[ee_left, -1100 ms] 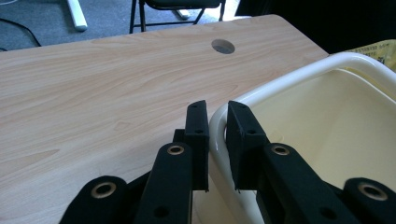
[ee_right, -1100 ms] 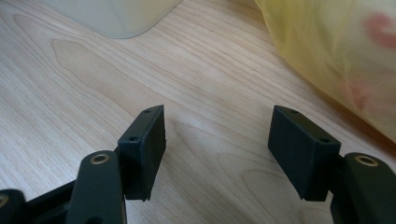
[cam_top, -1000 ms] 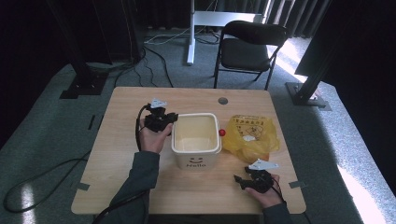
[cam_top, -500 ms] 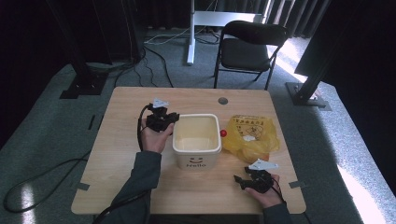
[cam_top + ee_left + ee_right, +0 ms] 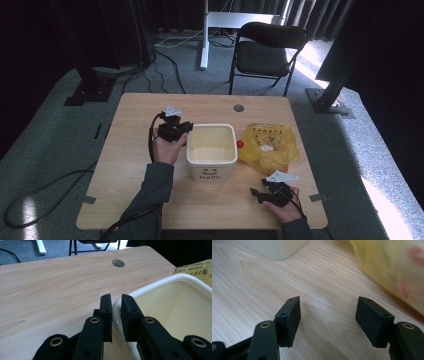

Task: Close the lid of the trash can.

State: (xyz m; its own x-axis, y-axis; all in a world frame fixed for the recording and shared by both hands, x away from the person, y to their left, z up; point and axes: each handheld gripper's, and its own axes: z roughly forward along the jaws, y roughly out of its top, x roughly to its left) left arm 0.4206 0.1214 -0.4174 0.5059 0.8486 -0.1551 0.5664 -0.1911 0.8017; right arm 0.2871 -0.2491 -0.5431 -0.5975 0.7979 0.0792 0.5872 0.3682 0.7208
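one cream-white square plastic tub [image 5: 211, 151] with a smiley face and "hello" printed on its front is seen near the middle of the one light wooden table [image 5: 130, 160]. its rim is pinched at the near-left corner by the left gripper [image 5: 181, 131]: in the left gripper view the two black jaws are closed down on the thin wall [image 5: 116, 315], one pad outside and one inside the tub, so the tub is properly held. the inside of the tub is seen as bare pale plastic.

just to the right of the tub, one crinkly yellow plastic bag [image 5: 269, 144] with dark print is laid flat on the table, and one small red round thing [image 5: 240, 144] is spotted between the bag and the tub's right side; what it is can't be told.

the right gripper [image 5: 256, 192] is rested low on the table near the front edge, well apart from the tub and in front of the bag. in the right gripper view [image 5: 328, 322] its two jaws are spread fairly wide with nothing but bare wood between them, so nothing is held there. the bag's yellow edge [image 5: 392, 267] is seen off to one side.

one round cable hole [image 5: 239, 107] is cut into the far side of the tabletop. beyond the table, one black folding chair [image 5: 267, 52] is stood on the grey carpet.
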